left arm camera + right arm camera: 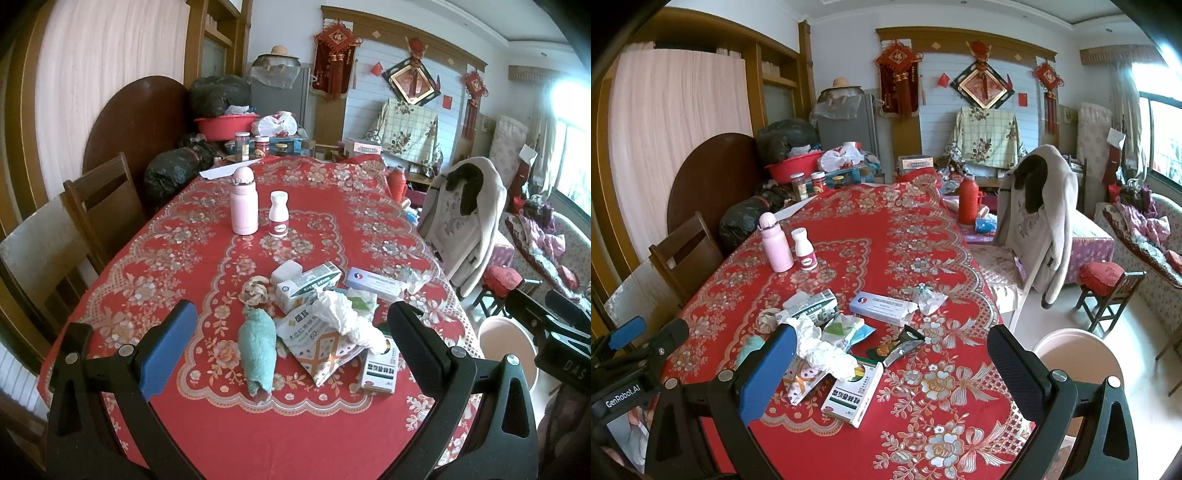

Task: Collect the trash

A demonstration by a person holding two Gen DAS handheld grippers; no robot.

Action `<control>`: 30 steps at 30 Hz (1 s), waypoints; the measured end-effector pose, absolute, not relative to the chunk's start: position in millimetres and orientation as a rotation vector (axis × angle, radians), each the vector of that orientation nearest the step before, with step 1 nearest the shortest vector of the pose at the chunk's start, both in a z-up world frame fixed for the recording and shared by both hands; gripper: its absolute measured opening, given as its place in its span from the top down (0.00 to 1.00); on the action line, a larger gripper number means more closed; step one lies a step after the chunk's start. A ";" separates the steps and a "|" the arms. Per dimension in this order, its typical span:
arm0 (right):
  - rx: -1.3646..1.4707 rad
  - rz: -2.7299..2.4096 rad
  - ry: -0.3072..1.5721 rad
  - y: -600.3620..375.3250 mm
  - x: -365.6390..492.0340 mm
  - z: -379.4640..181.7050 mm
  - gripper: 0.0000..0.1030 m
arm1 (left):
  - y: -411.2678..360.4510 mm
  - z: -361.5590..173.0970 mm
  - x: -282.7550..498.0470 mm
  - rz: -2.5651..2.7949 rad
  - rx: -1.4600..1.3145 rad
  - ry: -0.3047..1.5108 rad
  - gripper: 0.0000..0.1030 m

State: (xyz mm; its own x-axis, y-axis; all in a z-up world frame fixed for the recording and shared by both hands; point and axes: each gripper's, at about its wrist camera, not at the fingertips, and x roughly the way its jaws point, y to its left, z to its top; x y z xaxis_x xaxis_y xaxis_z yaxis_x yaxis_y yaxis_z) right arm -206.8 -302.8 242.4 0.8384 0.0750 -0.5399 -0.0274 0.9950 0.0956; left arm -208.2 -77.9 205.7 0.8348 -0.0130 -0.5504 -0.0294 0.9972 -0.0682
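Red floral cloth [177, 251] covers the table.

Left wrist view: left gripper [295, 350], jaws spread wide and empty, held above the near end of the table. Between its fingers lies the trash heap: teal cloth roll [256, 350]; woven ball [254, 291] just beyond it; crumpled tissue [343, 317] on top of a printed sachet [317, 347]; green-and-white carton [310, 284]; blue-and-white box [373, 282]; green-label box [378, 373] nearest the right finger. Farther up the table, well apart from the heap: pink flask [243, 201] and white bottle [278, 214], side by side, upright. Pink bin [506, 339] off the table's right edge.

Right wrist view: right gripper [890, 369], jaws likewise released, holding nothing. Tissue [820, 347] just beside its left finger, overlapping the green-label box [851, 397]. Dark wrapper [905, 341] near the middle; blue-and-white box [882, 304] beyond; clear crumpled plastic [929, 297] beside that box. Bin [1082, 354] behind the right finger, on the floor. Left gripper [631, 336] in view at the left edge.
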 end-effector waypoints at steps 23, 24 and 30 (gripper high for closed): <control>0.093 0.059 0.633 -300.7 -188.1 229.9 0.01 | -81.4 200.1 -197.0 0.026 -0.069 0.612 0.01; 0.096 0.059 0.636 -300.7 -186.3 230.2 0.01 | -80.3 200.6 -197.2 0.025 -0.070 0.611 0.01; 0.102 0.059 0.649 -299.8 -179.9 229.0 0.01 | -79.6 200.5 -196.1 0.026 -0.071 0.613 0.01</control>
